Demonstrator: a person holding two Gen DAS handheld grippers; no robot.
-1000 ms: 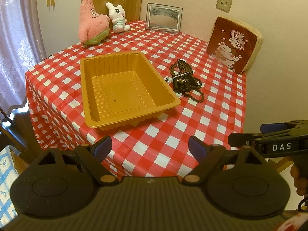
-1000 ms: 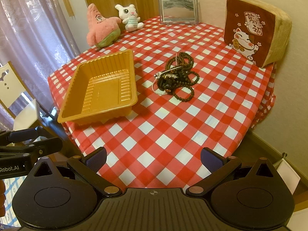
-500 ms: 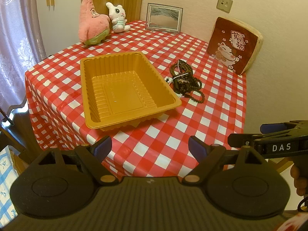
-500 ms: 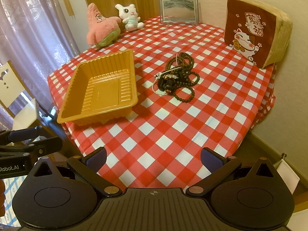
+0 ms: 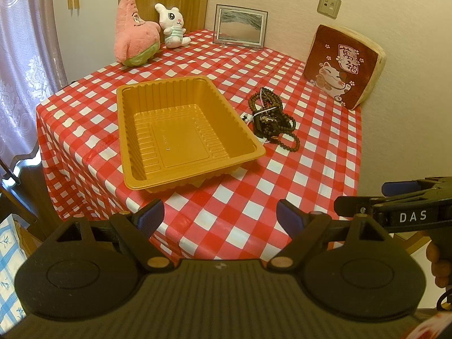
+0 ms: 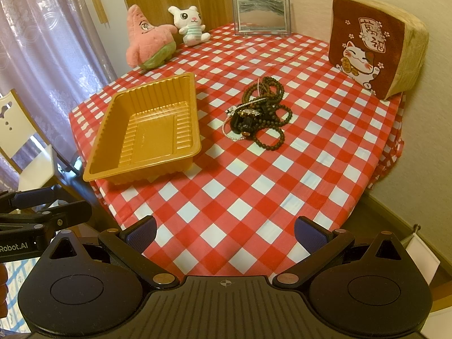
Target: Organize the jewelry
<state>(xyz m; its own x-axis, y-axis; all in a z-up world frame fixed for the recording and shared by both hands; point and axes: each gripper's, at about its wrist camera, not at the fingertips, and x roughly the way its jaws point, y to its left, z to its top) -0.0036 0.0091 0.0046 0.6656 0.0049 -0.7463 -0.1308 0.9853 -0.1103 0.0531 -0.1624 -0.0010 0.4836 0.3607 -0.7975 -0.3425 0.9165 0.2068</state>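
While both grippers, left (image 5: 219, 216) and right (image 6: 224, 230), hang short of tray (image 6: 180, 156), jaws spread, empty: start step. Next: reach beads (image 6: 261, 115) right of tray, pinch one strand.

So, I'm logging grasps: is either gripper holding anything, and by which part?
Nothing is held: left gripper and right gripper are open, short of the jewelry.

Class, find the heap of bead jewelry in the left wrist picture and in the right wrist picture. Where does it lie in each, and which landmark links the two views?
Left wrist: heap of bead jewelry right of centre, just right of the gold tray.
Right wrist: heap slightly right of centre, apart from the tray.
Shared landmark: the cat cushion, far right.
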